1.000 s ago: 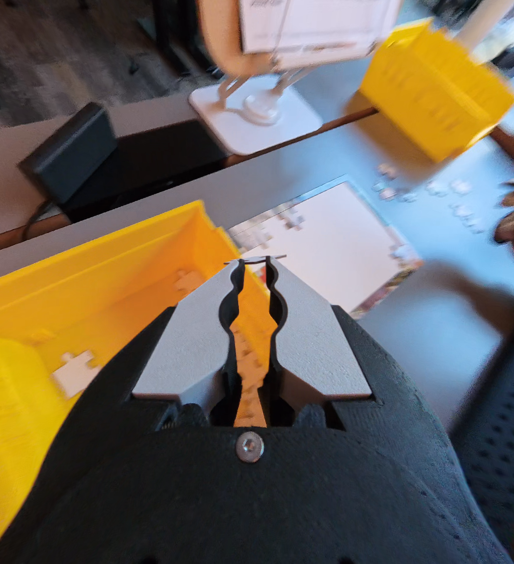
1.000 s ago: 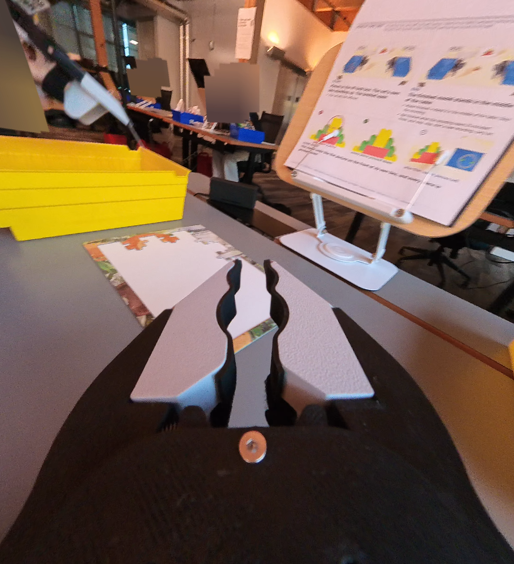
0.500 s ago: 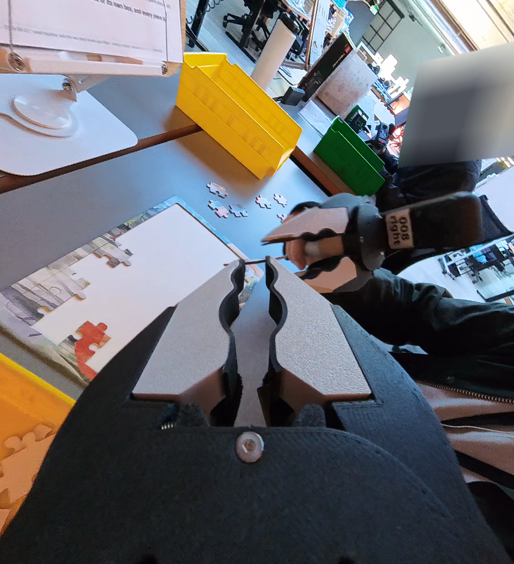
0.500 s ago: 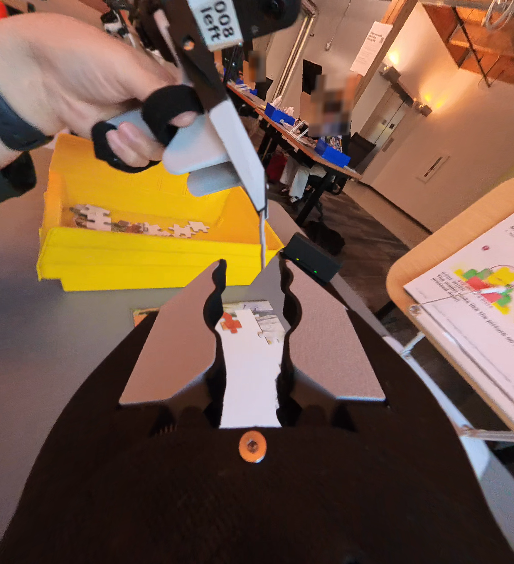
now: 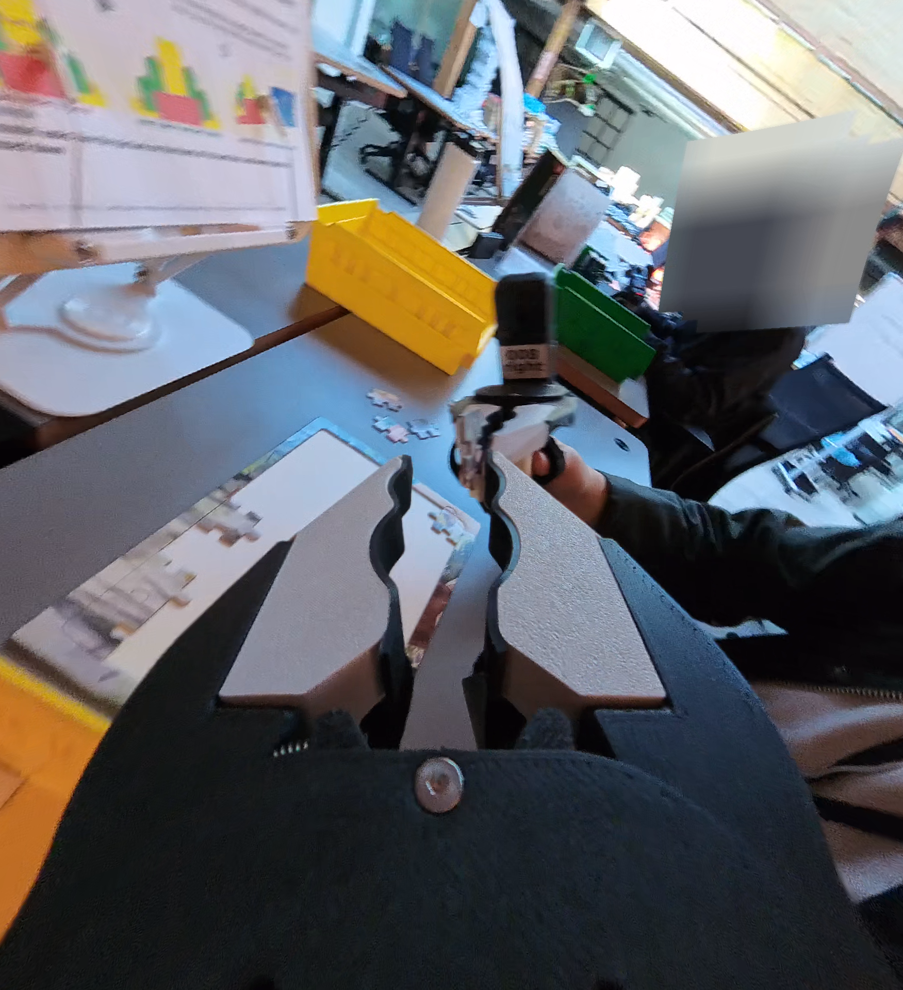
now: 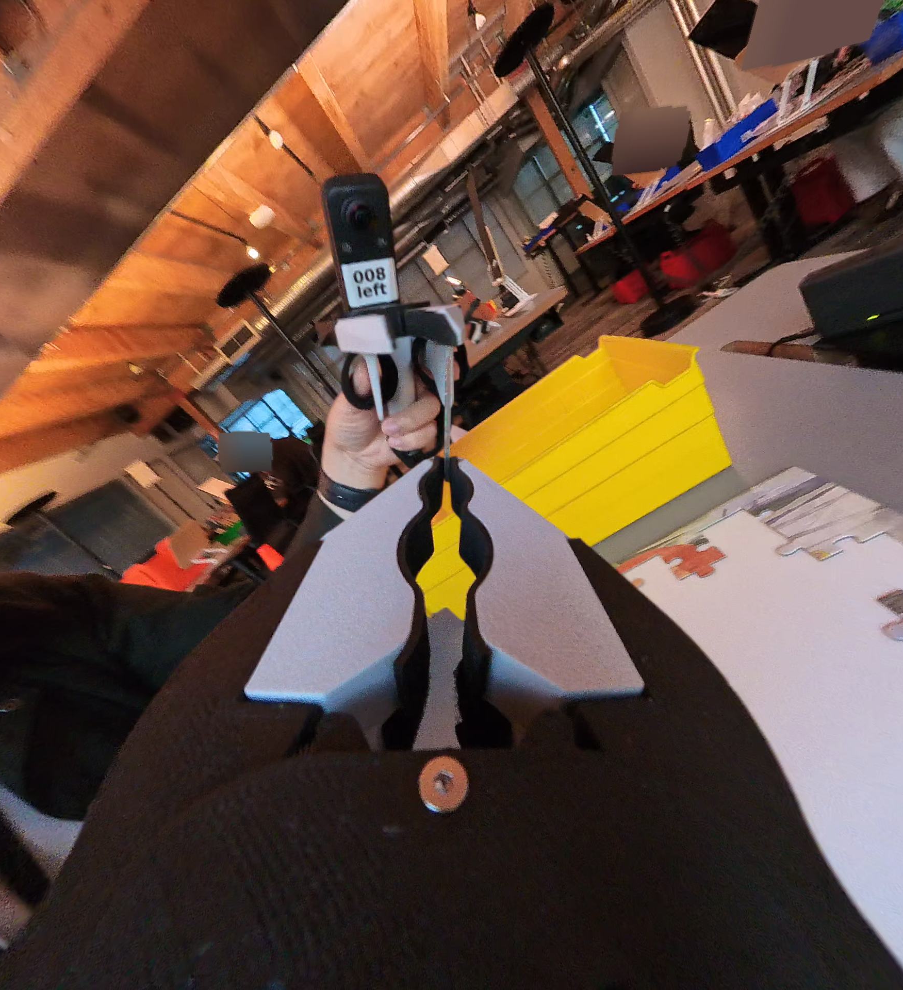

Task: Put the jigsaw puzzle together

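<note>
Left gripper (image 5: 449,477): jaws parted, empty, above puzzle board (image 5: 299,493).
Right gripper (image 6: 445,471): tips nearly closed; a grip cannot be told.

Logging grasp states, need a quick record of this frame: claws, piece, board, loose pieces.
left claw: open, empty, over the board's edge
right claw: shut on a thin puzzle piece, close to the left claw's tips
puzzle board: edges partly filled, middle bare
loose pieces: on the table beyond the board
yellow bin: beside the board
</note>
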